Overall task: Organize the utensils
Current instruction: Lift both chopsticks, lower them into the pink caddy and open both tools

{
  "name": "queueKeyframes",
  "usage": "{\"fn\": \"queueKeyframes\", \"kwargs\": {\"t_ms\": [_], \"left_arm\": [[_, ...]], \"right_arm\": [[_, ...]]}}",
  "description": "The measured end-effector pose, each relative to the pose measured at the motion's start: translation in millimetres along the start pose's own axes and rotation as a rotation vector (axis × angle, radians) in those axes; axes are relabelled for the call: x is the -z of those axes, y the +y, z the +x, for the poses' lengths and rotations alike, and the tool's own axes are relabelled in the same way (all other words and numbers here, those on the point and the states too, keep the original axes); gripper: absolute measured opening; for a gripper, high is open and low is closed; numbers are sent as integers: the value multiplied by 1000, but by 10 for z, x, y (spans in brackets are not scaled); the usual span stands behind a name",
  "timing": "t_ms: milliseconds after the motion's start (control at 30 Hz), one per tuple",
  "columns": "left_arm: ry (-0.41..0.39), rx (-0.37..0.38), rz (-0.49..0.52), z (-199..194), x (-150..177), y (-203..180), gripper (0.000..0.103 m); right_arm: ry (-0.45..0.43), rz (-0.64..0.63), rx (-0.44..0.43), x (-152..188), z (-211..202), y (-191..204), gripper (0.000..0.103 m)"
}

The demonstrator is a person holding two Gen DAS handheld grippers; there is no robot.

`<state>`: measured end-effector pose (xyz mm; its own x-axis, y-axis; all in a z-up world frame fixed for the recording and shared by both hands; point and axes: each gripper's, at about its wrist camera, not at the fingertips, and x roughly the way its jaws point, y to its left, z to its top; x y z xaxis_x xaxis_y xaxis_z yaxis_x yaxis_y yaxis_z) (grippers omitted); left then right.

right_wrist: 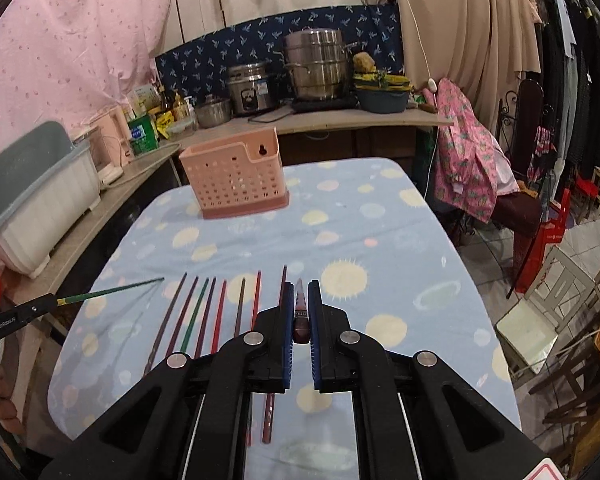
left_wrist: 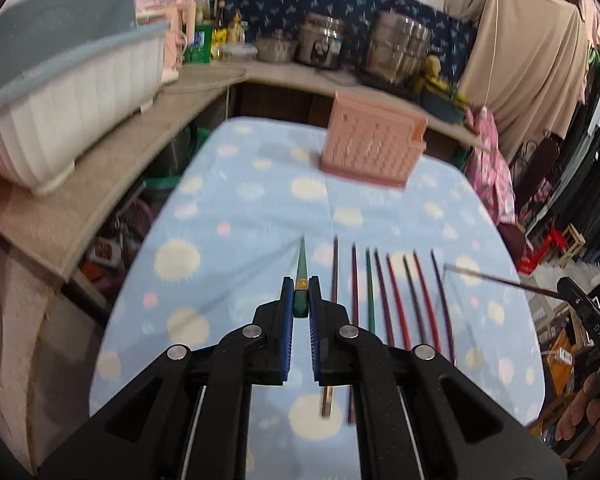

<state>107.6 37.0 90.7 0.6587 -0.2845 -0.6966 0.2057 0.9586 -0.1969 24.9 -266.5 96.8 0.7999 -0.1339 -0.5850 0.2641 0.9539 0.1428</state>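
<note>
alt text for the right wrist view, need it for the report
The right gripper is shut on a dark red chopstick, held above a table with a blue dotted cloth. A row of chopsticks lies on the cloth to the left, and a pink perforated utensil holder stands at the far end. At the left edge, the left gripper holds a green chopstick.
</note>
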Motion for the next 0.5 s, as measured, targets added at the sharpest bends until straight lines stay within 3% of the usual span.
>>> {"fn": "queueKeyframes", "kwargs": {"t_ms": [500], "left_arm": [[-191,15,34,218,-1518,-327,7]], "right_arm": [[-138,65,-89,-1303,466,25,7]]}}
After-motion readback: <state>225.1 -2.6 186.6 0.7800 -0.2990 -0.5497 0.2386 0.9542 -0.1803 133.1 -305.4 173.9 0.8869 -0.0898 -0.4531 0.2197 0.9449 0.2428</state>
